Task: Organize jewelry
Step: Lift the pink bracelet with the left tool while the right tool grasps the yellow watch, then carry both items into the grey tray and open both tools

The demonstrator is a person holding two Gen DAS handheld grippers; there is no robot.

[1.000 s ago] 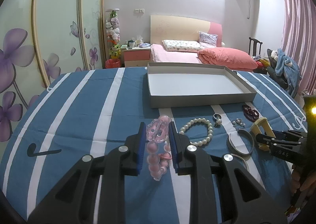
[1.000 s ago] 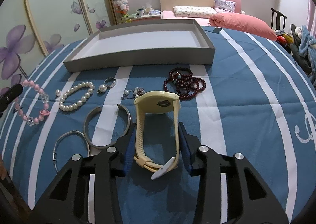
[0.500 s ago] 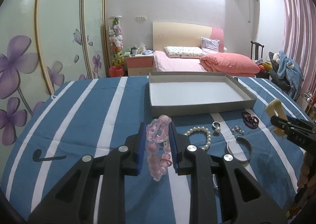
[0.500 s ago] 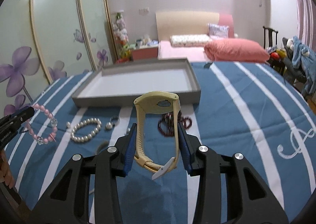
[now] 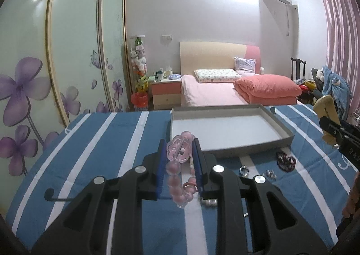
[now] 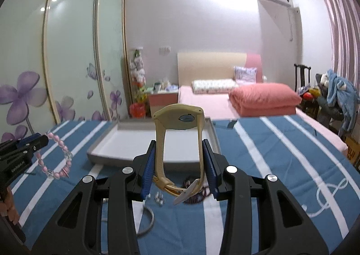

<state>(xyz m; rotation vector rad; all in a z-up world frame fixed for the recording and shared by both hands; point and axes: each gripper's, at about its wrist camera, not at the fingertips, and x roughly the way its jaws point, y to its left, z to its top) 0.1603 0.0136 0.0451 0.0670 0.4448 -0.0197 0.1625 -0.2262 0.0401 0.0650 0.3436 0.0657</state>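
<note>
Striped tablecloth [image 5: 94, 142] lying under grey tray [image 5: 279, 124] | right gripper [image 6: 180, 153] clenching yellow watch [image 6: 180, 117], blocking tray | left gripper [image 5: 178, 149] pinching pink bracelet [image 5: 177, 165] | dark beads [image 5: 285, 161], ring [image 5: 244, 170] showing clearly only in left view

Striped blue cloth [image 5: 94, 142] w/ gray tray [image 5: 227, 153], ring [image 5: 244, 171], dark bead bracelet [image 5: 285, 161], bangle [image 6: 147, 221].

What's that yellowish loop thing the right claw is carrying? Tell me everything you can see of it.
It is a watch, pale yellow and plastic-looking, strap buckled into a closed loop. The right claw grips the strap's two sides, holding it upright off the bedspread, in front of the tray. The case is on top, its back with a round grey disc facing the camera. The strap's pale tip pokes out below.
</note>
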